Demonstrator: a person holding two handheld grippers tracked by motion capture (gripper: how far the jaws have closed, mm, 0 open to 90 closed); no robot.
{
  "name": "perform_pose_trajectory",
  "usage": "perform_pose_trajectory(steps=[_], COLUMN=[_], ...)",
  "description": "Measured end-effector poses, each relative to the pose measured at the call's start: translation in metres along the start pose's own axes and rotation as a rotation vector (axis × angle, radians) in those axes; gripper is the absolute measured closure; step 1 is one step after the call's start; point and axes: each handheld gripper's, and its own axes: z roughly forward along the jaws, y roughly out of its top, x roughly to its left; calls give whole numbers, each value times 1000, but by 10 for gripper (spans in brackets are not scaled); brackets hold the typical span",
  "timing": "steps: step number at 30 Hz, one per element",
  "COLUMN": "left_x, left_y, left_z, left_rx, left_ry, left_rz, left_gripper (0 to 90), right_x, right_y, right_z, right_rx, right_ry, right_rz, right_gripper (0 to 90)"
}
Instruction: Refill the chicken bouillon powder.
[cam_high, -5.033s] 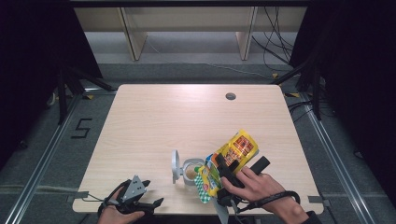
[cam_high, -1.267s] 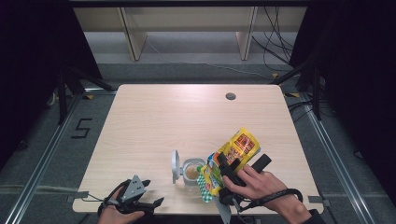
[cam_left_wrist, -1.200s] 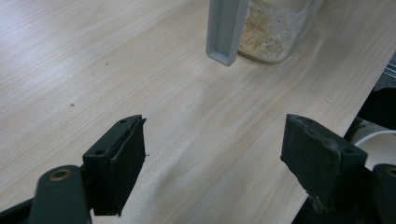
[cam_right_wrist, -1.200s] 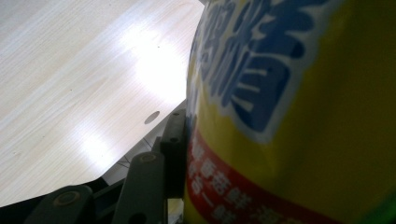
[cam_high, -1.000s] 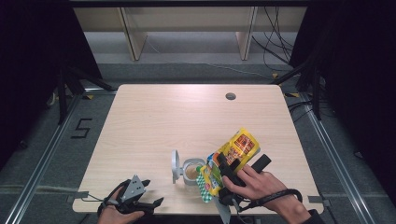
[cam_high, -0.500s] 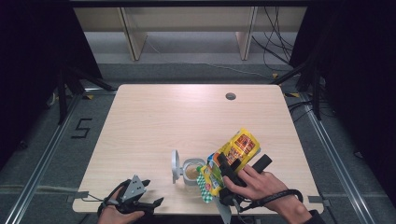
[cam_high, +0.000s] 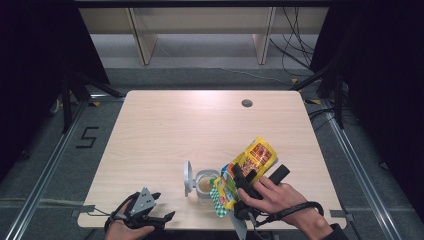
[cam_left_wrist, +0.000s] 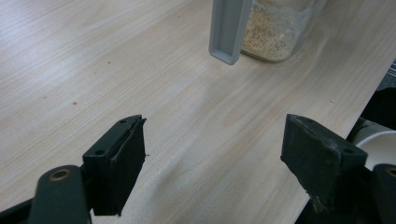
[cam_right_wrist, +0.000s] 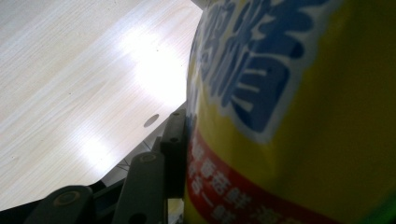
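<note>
One yellow snack bag, blue lettering, probably clamped in right gripper, left gripper agape, empty

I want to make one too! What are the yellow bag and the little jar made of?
The yellow bag looks like thin, shiny plastic film: glossy, printed and crinkled. The jar looks like clear glass or hard plastic, since the crumbly filling shows through; its grey lid seems matte plastic.
</note>
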Motion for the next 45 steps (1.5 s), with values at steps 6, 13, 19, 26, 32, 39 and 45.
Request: perform_pose_trajectory(steps=[6, 13, 19, 26, 32, 39, 45], left_x=[0, 0, 1, 3, 1, 1, 3], left_y=[0, 0, 1, 1, 1, 0, 1], left_z=[0, -1, 0, -1, 0, 0, -1], left_rx=[4, 5, -10, 8, -11, -12, 9], left_ry=[7, 7, 1, 10, 4, 5, 10], left_rz=[-7, 0, 14, 34, 10, 10, 34], left_gripper=[212, 212, 212, 212, 212, 212, 212], right_x=[0, 1, 1, 0, 0, -1, 0], right_y=[0, -1, -1, -3, -4, -6, -4], right_z=[1, 1, 1, 0, -1, -2, -2], right_rx=[-5, -3, -3, 2, 3, 0, -6], right_ry=[-4, -6, -2, -6, -8, -14, -11], right_rz=[-7, 3, -4, -16, -19, -24, -34], right_gripper=[630, 630, 630, 630, 630, 631, 631])
